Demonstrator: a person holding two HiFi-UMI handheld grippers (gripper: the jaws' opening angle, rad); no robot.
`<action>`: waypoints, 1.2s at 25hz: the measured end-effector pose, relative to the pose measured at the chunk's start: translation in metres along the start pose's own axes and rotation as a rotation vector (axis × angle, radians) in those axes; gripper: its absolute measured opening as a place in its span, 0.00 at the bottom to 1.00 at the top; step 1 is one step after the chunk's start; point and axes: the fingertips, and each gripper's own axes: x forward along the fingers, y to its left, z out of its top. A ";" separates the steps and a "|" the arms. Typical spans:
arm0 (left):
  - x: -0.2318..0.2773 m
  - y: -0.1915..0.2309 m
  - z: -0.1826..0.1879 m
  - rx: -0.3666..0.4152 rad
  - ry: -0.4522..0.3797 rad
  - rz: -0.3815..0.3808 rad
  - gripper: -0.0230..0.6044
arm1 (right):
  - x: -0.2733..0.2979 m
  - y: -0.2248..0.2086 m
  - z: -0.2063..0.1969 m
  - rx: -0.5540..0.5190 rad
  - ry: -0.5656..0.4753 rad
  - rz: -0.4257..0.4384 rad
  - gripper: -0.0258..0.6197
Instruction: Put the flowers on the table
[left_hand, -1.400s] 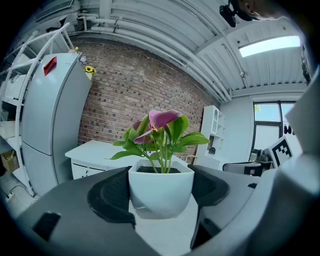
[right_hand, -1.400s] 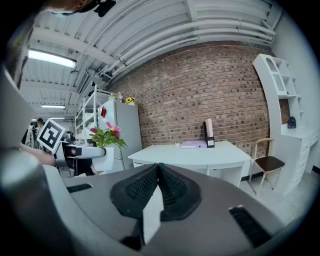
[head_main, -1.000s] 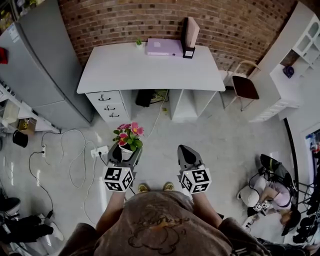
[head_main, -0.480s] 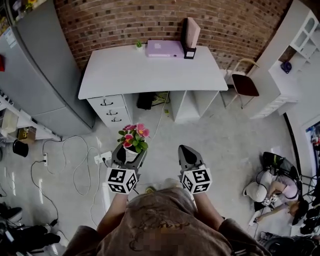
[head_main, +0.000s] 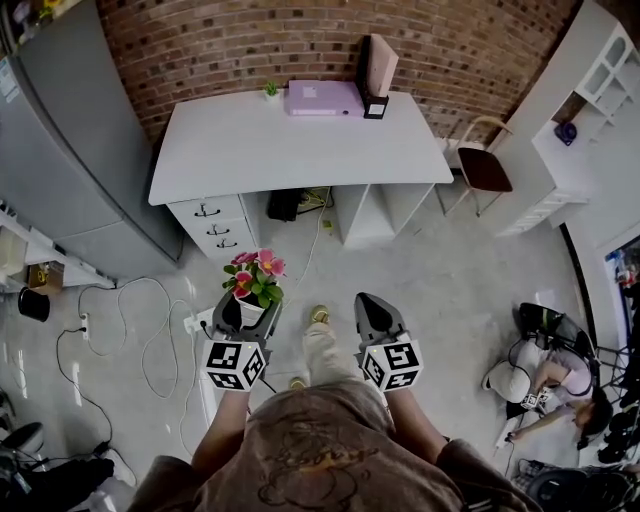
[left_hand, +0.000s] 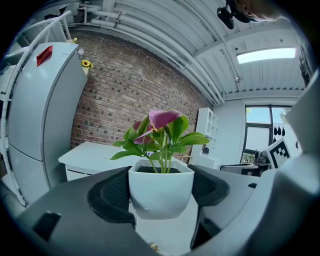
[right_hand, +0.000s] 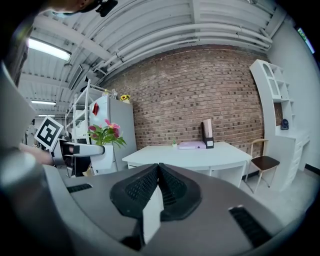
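A small white pot of pink flowers (head_main: 254, 281) with green leaves is held upright over the floor, with my left gripper (head_main: 243, 315) shut on the pot. In the left gripper view the flower pot (left_hand: 161, 192) sits between both pads. My right gripper (head_main: 371, 318) is shut with nothing in it; in its own view the right gripper (right_hand: 159, 187) has its pads pressed together. The white table (head_main: 290, 145) stands ahead against the brick wall, also seen as the table (right_hand: 200, 156) in the right gripper view.
On the table's far edge lie a pink box (head_main: 325, 97), a tiny plant (head_main: 270, 90) and an upright file holder (head_main: 378, 70). A grey fridge (head_main: 70, 150) stands left, a chair (head_main: 482, 170) and white shelves (head_main: 590, 120) right. Cables (head_main: 150, 330) run on the floor. A person (head_main: 540, 385) crouches lower right.
The view has shifted slightly as the person steps toward the table; a foot now shows ahead between the grippers. The left gripper still holds the pot, the right stays shut.
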 end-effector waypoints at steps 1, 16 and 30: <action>0.004 0.001 0.001 -0.003 -0.002 -0.002 0.60 | 0.003 -0.002 0.001 0.002 -0.002 -0.001 0.04; 0.090 0.036 0.019 0.014 0.016 0.001 0.60 | 0.097 -0.037 0.016 0.021 -0.001 0.042 0.04; 0.194 0.072 0.061 0.010 0.018 0.052 0.60 | 0.204 -0.088 0.054 0.037 0.018 0.120 0.04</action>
